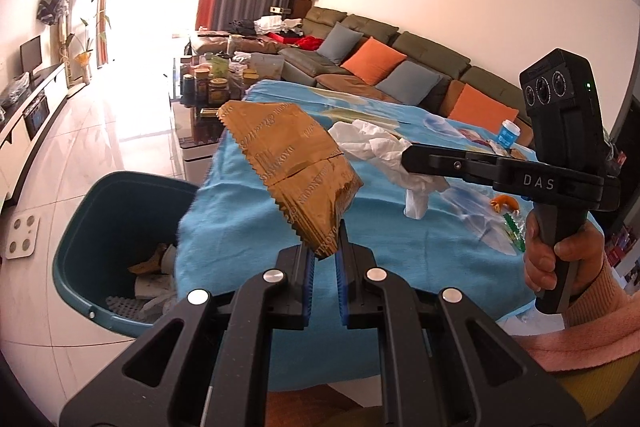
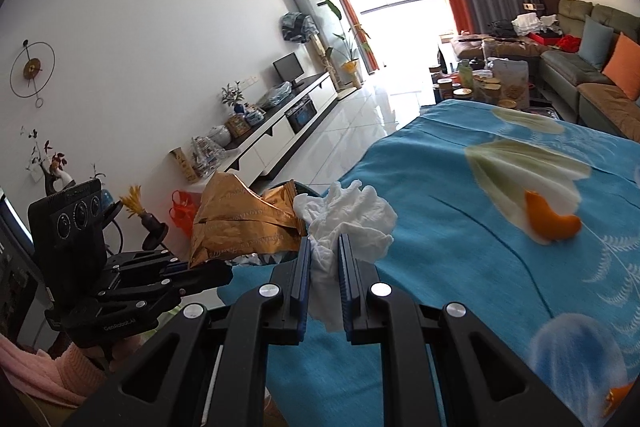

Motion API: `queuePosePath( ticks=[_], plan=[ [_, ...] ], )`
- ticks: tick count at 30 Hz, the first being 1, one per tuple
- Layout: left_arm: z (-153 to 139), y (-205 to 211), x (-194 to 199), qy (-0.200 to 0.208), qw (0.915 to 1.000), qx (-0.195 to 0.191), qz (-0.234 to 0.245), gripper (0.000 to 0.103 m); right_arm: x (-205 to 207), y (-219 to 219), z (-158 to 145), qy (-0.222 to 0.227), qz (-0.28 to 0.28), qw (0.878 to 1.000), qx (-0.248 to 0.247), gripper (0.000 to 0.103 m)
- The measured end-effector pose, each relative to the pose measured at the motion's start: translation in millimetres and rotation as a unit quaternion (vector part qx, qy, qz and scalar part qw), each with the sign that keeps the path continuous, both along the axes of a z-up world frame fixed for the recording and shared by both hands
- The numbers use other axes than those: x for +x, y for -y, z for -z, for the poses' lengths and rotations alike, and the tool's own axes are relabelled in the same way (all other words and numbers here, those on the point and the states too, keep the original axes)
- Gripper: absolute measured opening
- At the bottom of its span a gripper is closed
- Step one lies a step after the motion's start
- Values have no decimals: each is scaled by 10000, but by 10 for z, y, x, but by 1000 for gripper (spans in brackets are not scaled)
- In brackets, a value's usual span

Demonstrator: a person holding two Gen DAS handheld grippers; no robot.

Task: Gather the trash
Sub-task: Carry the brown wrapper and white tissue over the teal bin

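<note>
**Gold wrapper and white tissue on their way to the bin**

Gold and crinkly, the snack wrapper (image 1: pixel 288 171) is pinched by one corner in the left gripper (image 1: pixel 326 259), which is clamped tight on it. It has zigzag edges and hangs out past the near left corner of the table (image 1: pixel 248 227), close to the teal bin (image 1: pixel 100 227) on the floor. That makes sense, because the bin is where trash goes. Some scraps already lie inside it, though I cannot tell what they are.

The right gripper (image 2: pixel 324 263) squeezes a soft, crumpled white tissue (image 2: pixel 352 219) and holds it up over the blue cloth near the table's left edge. I think it is headed for the bin too.

More trash waits on the cloth: a curled orange peel (image 2: pixel 550 221) and a small blue cup (image 1: pixel 509 134) by the far right edge.
</note>
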State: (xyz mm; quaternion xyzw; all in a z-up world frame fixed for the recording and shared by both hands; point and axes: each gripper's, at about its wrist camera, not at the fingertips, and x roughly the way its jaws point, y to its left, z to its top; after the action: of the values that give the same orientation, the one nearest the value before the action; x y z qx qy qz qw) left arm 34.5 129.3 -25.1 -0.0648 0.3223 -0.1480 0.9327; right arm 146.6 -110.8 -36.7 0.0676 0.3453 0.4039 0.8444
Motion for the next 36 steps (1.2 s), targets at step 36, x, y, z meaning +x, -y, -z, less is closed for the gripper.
queuePosePath(
  ticks=[36],
  plan=[
    [-5, -758, -56, -90, 9942, 235, -1042, 10, 344, -810, -20, -132, -855, 9962, -59, 12]
  ],
)
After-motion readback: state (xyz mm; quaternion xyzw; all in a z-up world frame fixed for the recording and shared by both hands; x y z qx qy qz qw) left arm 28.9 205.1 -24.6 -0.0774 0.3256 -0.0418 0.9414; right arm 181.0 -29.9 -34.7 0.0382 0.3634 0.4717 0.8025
